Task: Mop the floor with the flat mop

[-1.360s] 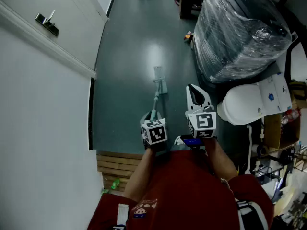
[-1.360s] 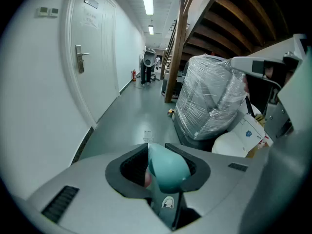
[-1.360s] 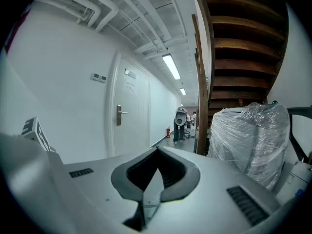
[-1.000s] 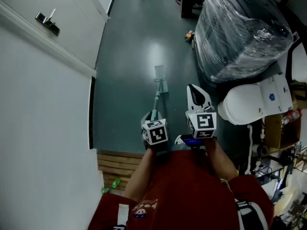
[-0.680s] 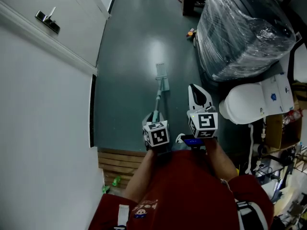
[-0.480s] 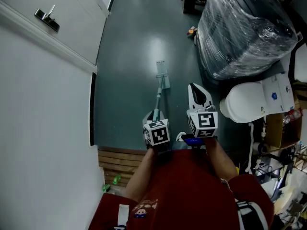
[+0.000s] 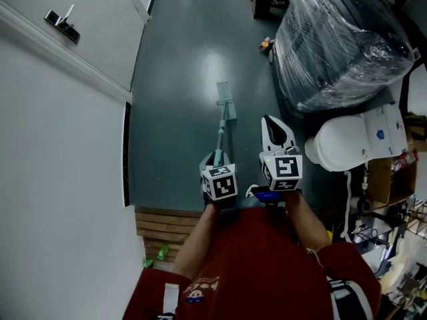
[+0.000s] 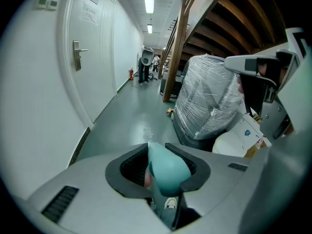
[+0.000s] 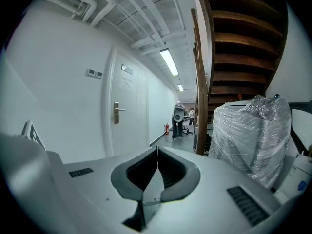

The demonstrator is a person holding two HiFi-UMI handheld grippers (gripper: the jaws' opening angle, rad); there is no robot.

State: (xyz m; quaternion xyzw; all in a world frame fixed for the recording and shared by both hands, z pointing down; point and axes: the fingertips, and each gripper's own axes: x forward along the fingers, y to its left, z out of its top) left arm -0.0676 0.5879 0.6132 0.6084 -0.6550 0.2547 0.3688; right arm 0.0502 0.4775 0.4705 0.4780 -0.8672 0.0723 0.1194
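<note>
The flat mop has a pale green handle running down to a small white head lying on the dark green floor. My left gripper is shut on the top of that handle, whose teal grip fills its jaws in the left gripper view; the mop head shows small beyond it. My right gripper hangs beside it to the right, shut with nothing between its jaws, pointing down the corridor.
A white wall with a door runs along the left. A large plastic-wrapped bundle and a white toilet crowd the right. Wooden steps lie under me. A small object sits on the floor by the bundle. People stand far down the corridor.
The mop head has slid a little farther away along the floor, and my left gripper has shifted slightly right with the handle. The right gripper has stayed in place.
</note>
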